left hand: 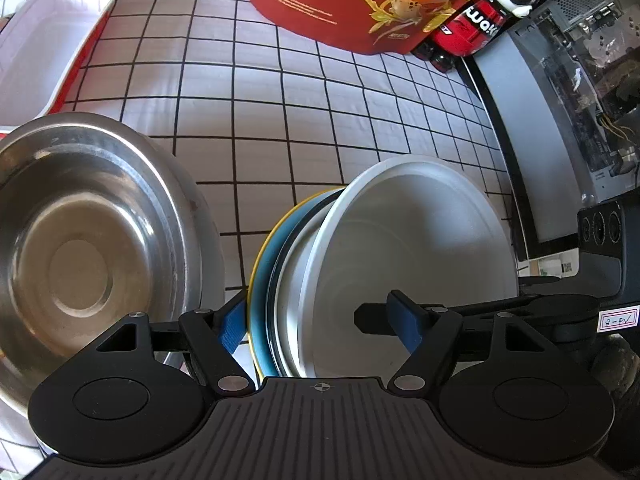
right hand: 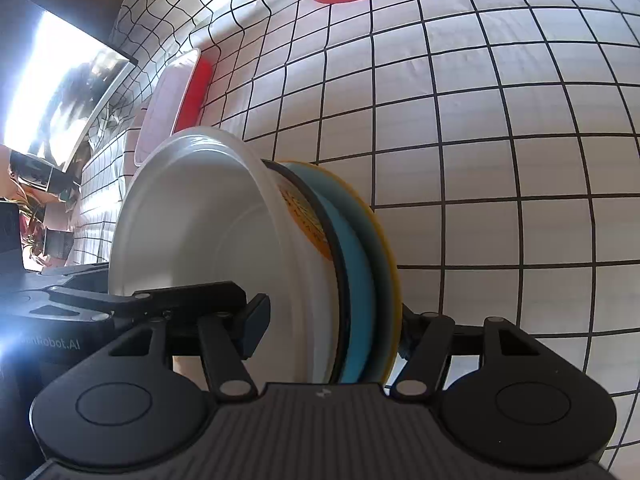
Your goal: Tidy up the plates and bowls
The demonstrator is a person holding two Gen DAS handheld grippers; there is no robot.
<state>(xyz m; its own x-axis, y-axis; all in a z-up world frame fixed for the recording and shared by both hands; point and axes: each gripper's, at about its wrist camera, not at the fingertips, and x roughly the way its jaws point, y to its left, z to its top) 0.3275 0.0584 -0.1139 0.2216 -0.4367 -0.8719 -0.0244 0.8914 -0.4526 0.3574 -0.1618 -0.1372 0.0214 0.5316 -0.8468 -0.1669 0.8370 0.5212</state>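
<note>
A nested stack stands on edge between both grippers: a white bowl [left hand: 400, 240] [right hand: 192, 220] in front, a black-rimmed bowl with an orange pattern [right hand: 308, 220], a blue plate [left hand: 264, 272] [right hand: 356, 280] and a yellow plate [right hand: 390, 248] at the back. My left gripper [left hand: 318, 320] is shut on the stack, one blue pad inside the white bowl and the other behind the yellow plate. My right gripper [right hand: 330, 328] clamps the same stack the same way from the opposite side. A large steel bowl [left hand: 80, 240] sits to the left on the checked cloth [left hand: 300, 120].
A white tray with a red side [left hand: 52, 40] [right hand: 176, 92] lies at the far left. A red carton [left hand: 340, 0] and a cola bottle [left hand: 472, 28] stand at the back. A computer case [left hand: 580, 80] lines the right edge. A bright monitor [right hand: 60, 80] is nearby.
</note>
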